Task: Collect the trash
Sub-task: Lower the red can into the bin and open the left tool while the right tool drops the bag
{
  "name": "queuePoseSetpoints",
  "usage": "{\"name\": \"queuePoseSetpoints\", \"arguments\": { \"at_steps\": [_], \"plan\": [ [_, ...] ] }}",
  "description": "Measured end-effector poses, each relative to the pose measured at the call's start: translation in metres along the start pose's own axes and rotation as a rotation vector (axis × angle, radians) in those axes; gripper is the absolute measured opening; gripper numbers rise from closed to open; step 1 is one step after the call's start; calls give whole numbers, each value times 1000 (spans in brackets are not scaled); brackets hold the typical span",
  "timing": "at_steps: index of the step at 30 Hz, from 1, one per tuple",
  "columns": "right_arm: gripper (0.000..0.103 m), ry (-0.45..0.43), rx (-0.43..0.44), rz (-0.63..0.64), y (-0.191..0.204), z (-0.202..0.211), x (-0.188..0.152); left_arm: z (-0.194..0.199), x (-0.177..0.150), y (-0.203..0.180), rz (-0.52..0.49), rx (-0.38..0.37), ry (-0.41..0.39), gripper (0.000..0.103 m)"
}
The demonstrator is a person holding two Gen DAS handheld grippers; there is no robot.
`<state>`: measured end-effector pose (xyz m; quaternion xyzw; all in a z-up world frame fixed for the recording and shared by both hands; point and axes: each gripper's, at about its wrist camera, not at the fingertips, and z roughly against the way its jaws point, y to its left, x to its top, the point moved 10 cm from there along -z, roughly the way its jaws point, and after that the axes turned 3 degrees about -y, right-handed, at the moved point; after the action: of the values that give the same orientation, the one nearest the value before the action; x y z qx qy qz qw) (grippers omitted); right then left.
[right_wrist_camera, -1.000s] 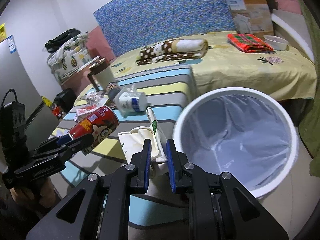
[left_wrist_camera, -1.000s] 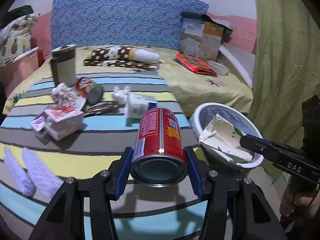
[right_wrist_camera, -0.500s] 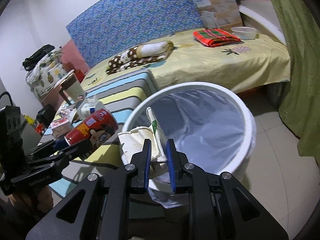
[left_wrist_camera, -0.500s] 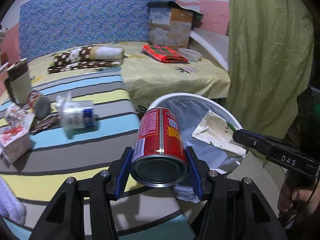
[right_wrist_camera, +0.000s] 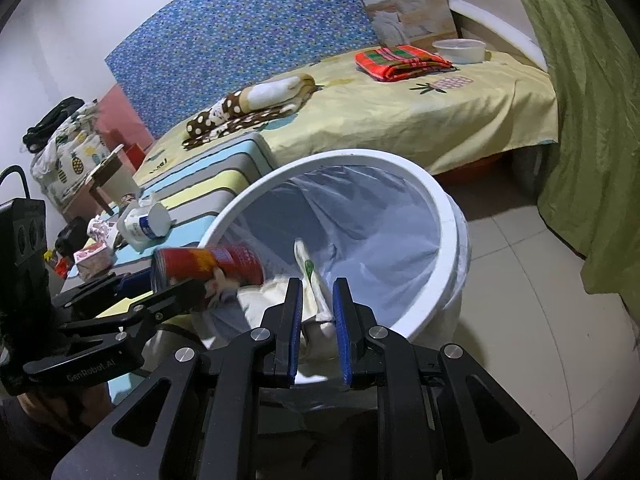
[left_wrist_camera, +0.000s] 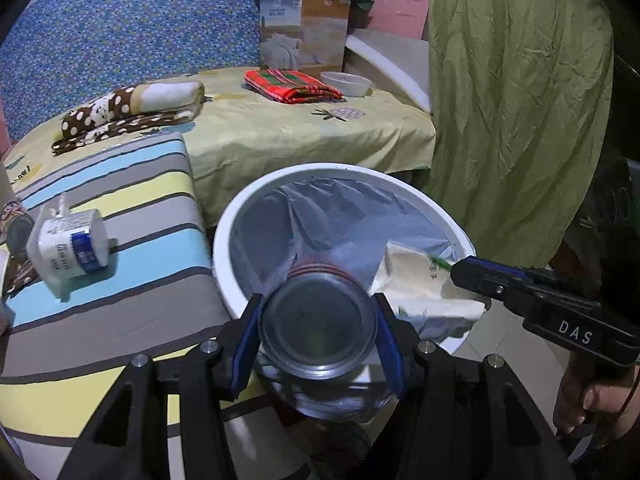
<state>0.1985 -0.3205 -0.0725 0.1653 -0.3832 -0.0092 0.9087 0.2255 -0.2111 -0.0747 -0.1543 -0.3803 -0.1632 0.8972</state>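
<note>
A white trash bin [left_wrist_camera: 224, 240] with a grey liner stands on the floor beside the striped table; it also shows in the right wrist view [right_wrist_camera: 448, 216]. My left gripper [left_wrist_camera: 318, 320] holds a red can [left_wrist_camera: 318, 316] over the bin's near rim; the can looks blurred and tipped nose-down, with the jaws wide at its sides. In the right wrist view the can [right_wrist_camera: 208, 264] lies level over the bin's left rim. My right gripper [right_wrist_camera: 316, 312] is over the bin, its jaws slightly parted around a crumpled white paper wrapper [right_wrist_camera: 316, 296], seen also in the left wrist view [left_wrist_camera: 420, 280].
A white milk carton [left_wrist_camera: 68, 248] lies on the striped table [left_wrist_camera: 120, 300], with more litter at its left edge [right_wrist_camera: 94, 258]. A bed with yellow sheet [left_wrist_camera: 280, 136] is behind, a green curtain [left_wrist_camera: 520, 100] on the right, tiled floor [right_wrist_camera: 540, 300] around the bin.
Both grippers moved from the table to over the bin. The can has tipped nose-down and blurred in the left jaws. The right jaws have opened a little around the wrapper.
</note>
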Motion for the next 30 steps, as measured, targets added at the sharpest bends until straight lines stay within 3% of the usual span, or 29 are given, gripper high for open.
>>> {"name": "queuePoseSetpoints", "arguments": {
  "at_steps": [19,25,30],
  "plan": [
    [19,19,-15,3,-7,-4,0,2,6,-3,4,-5,-25,55],
    [28,-3,-22,20,0,4,3,14,5,1,27,-9,-41,55],
    [29,-27,-18,36,12,12,5,26,0,6,52,-11,-50,55]
  ]
}}
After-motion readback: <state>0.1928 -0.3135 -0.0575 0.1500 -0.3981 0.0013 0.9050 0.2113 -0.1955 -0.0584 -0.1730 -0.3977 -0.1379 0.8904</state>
